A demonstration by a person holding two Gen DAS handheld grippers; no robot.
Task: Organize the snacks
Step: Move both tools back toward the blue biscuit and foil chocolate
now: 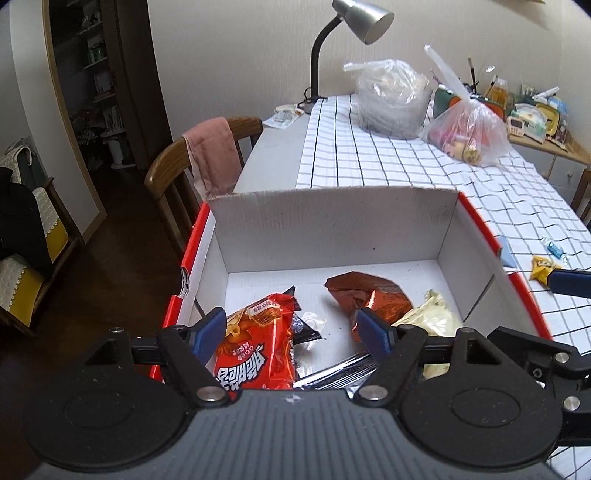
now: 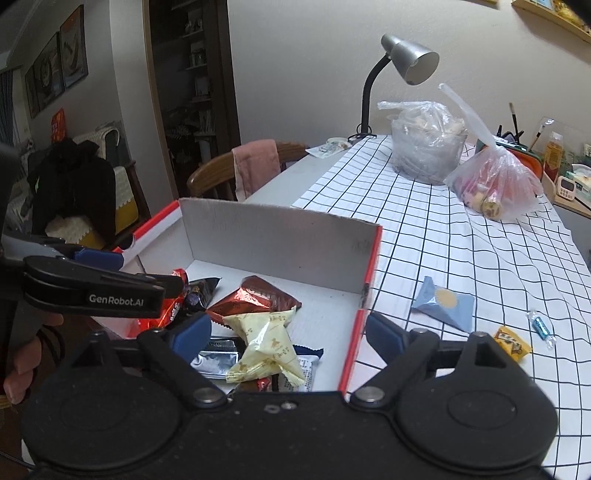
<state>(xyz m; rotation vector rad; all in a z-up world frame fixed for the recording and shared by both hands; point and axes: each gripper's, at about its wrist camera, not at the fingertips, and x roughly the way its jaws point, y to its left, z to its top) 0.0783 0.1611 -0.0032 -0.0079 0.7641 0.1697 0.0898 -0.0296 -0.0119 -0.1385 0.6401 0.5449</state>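
A white cardboard box with red edges [image 1: 332, 221] [image 2: 280, 240] sits on the table and holds several snack packs: a red bag [image 1: 255, 350], a brown foil pack [image 1: 373, 295] [image 2: 258, 295], a cream pack [image 1: 432, 314] [image 2: 266, 343] and silver wrappers. My left gripper [image 1: 295, 328] is open above the box, empty; it also shows in the right wrist view [image 2: 110, 280]. My right gripper [image 2: 288, 332] is open over the box's right wall, empty. On the cloth to the right lie a blue pack [image 2: 447, 306], a yellow snack [image 2: 513, 343] [image 1: 541, 267] and a small blue candy [image 2: 541, 326] [image 1: 554, 247].
A checked tablecloth [image 2: 443, 229] covers the table. Two plastic bags [image 1: 391, 96] [image 1: 469, 129] and a desk lamp [image 1: 354, 22] stand at the far end. A wooden chair with a pink cloth [image 1: 210, 155] stands at the left. Clutter fills a side shelf [image 1: 535, 118].
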